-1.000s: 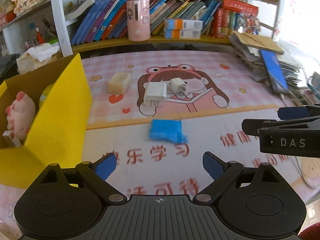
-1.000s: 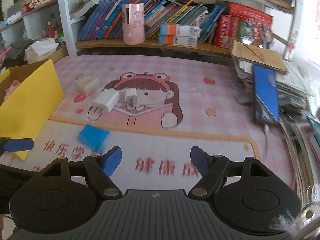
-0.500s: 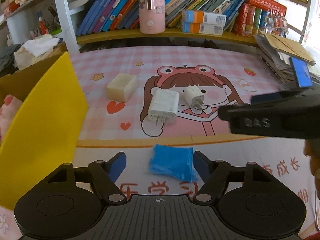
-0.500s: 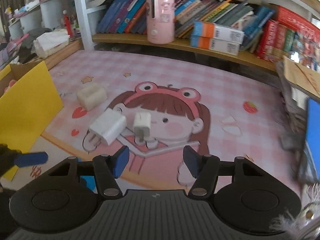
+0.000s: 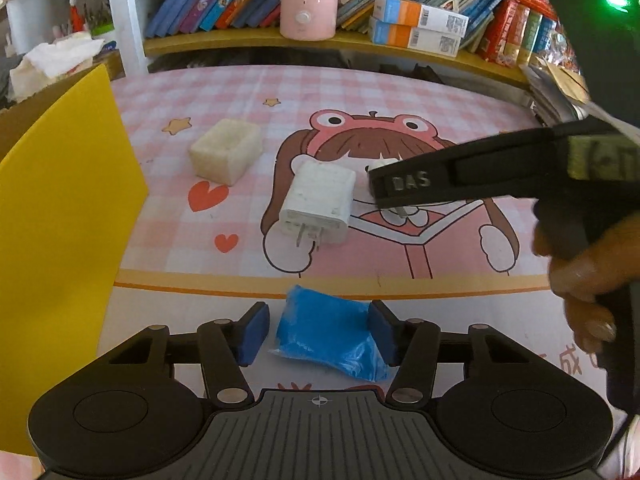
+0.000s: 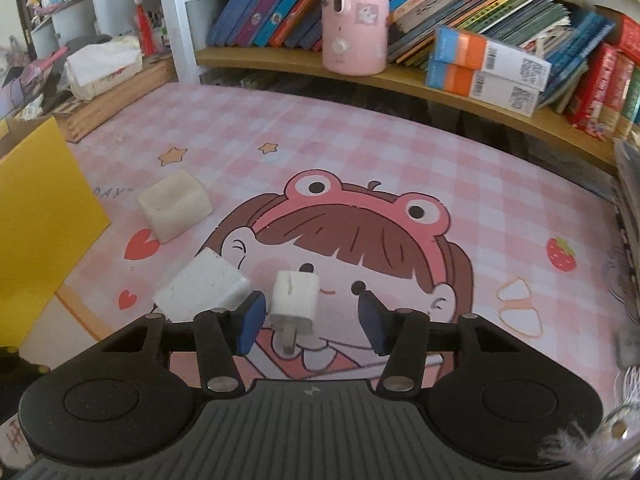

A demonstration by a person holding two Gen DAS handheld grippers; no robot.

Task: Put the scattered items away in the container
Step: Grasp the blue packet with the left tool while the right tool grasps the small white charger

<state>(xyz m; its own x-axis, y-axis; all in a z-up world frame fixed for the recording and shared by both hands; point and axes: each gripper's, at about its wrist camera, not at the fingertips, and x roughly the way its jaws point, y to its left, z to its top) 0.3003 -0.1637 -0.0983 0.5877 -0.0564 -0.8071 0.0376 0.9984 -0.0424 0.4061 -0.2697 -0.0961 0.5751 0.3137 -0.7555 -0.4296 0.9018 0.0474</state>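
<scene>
A crumpled blue packet (image 5: 328,336) lies on the pink cartoon mat (image 5: 360,96), between the pads of my left gripper (image 5: 318,334). Its jaws are closing: the right pad is at the packet's edge and a gap remains on the left. A small white charger (image 6: 294,300) lies prongs toward me between the pads of my right gripper (image 6: 311,322). These jaws are closing too, with a gap on the right side. A larger white charger (image 6: 204,288) and a cream block (image 6: 174,204) lie to its left. The yellow box (image 5: 60,220) stands at the left.
A low shelf at the back holds books, a pink cylinder (image 6: 354,16) and two blue-orange boxes (image 6: 486,68). A tissue pack (image 6: 102,66) sits at the back left. A person's hand (image 5: 588,280) holds the right gripper, whose black finger (image 5: 408,184) crosses above the small charger.
Both grippers moved forward and down while their jaws narrowed. The blue packet now sits between the left pads, and the small charger between the right pads.
</scene>
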